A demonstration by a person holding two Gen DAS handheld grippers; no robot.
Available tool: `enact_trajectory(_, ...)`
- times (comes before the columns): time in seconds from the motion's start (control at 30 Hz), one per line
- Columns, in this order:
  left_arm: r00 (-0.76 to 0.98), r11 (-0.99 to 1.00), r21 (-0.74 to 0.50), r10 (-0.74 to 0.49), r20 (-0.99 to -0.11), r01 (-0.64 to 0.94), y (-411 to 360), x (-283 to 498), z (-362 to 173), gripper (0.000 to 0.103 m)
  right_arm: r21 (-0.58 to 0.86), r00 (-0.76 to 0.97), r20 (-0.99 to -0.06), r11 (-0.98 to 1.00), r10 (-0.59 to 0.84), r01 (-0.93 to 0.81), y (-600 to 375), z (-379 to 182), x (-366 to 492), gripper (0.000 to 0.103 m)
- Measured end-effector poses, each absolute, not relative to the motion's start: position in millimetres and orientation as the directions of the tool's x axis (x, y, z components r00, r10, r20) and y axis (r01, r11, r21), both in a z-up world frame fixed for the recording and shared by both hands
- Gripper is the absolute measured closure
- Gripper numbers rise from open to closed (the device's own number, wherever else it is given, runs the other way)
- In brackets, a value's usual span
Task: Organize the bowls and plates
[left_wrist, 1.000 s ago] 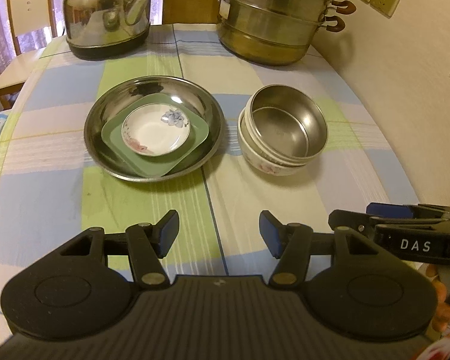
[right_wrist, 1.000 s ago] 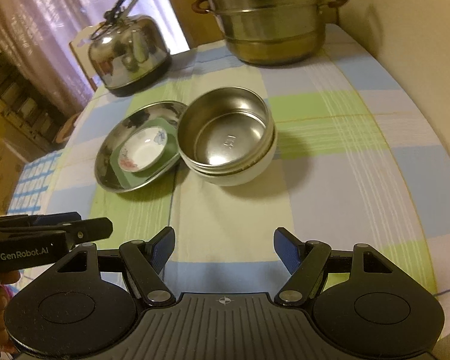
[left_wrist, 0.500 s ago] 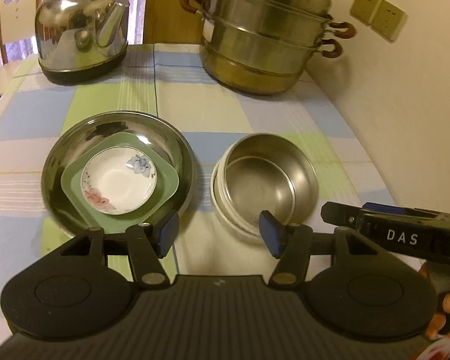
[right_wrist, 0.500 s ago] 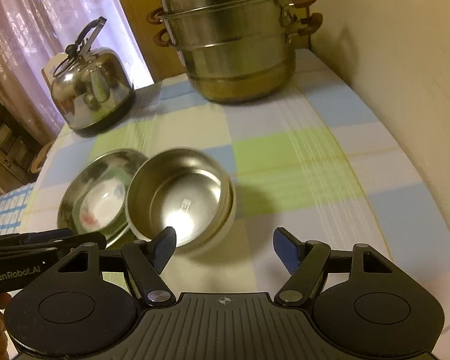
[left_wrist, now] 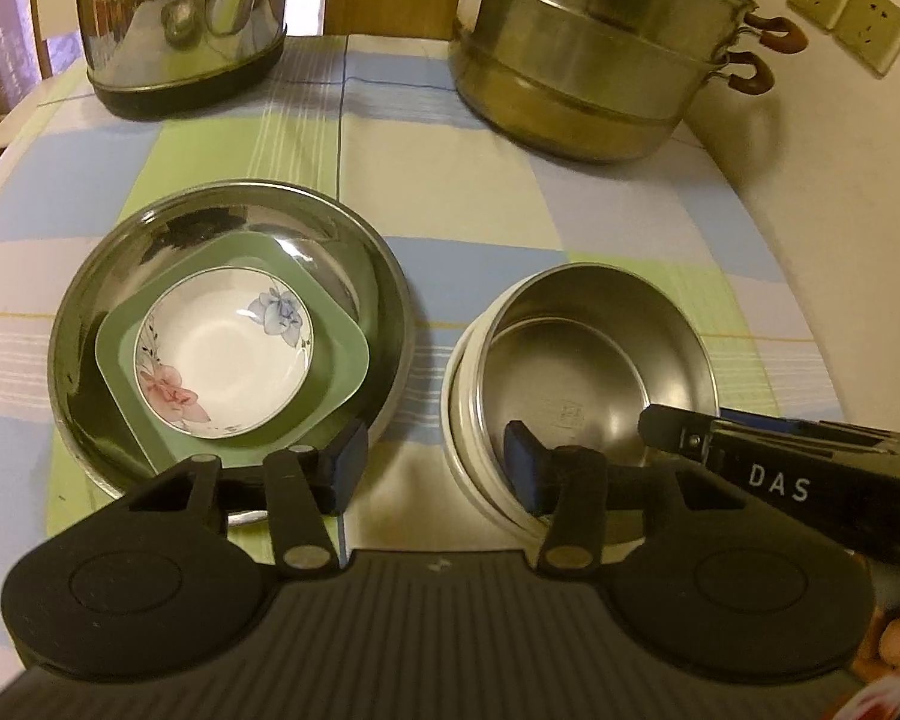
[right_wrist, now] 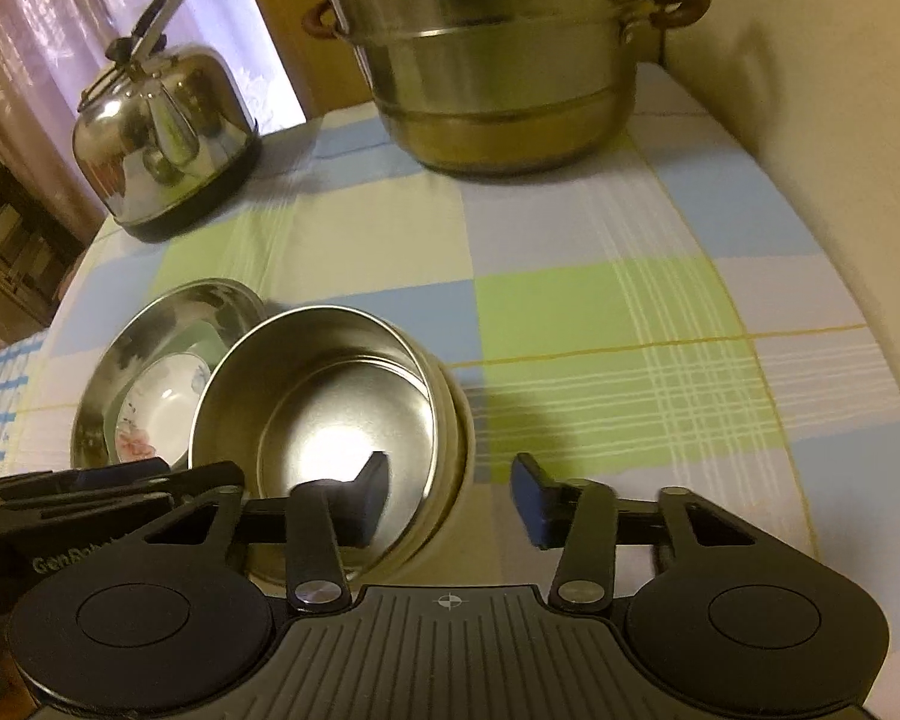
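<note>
A steel bowl (left_wrist: 594,354) is nested in a white bowl (left_wrist: 459,420); it also shows in the right wrist view (right_wrist: 330,408). To its left a wide steel plate (left_wrist: 90,312) holds a green square plate (left_wrist: 342,354) and a small floral dish (left_wrist: 222,348). My left gripper (left_wrist: 432,468) is open, its jaws straddling the left rim of the nested bowls. My right gripper (right_wrist: 450,498) is open, its jaws straddling the right rim of the same bowls. Nothing is gripped.
A steel kettle (left_wrist: 180,18) stands at the back left and a stacked steamer pot (left_wrist: 600,42) at the back right of the checked tablecloth (right_wrist: 600,312). A wall (left_wrist: 840,150) runs along the right side.
Both grippers have moved forward and down to the nested bowls. Their jaws now straddle opposite rims, left and right. The dishes have not moved.
</note>
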State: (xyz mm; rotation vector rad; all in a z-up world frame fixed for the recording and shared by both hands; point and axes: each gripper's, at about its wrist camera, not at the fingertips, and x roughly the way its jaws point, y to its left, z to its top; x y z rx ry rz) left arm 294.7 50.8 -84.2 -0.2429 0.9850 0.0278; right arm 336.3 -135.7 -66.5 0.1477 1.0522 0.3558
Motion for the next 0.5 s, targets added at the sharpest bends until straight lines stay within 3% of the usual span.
enact_trajectory(0.27,0.539,0.968,-0.195,-0.080,-0.838,-0.159,46,304,-89,0.070,0.274,0.419,-0.842,0.938,0.340,-0.211,-132,-70,349,0.083)
enact_trajectory(0.5,0.531,0.965,-0.208,-0.092,-0.843,-0.163,43,310,-92,0.079,0.262,0.407,-0.851,0.940,0.331,-0.216,-130,-71,354,0.084)
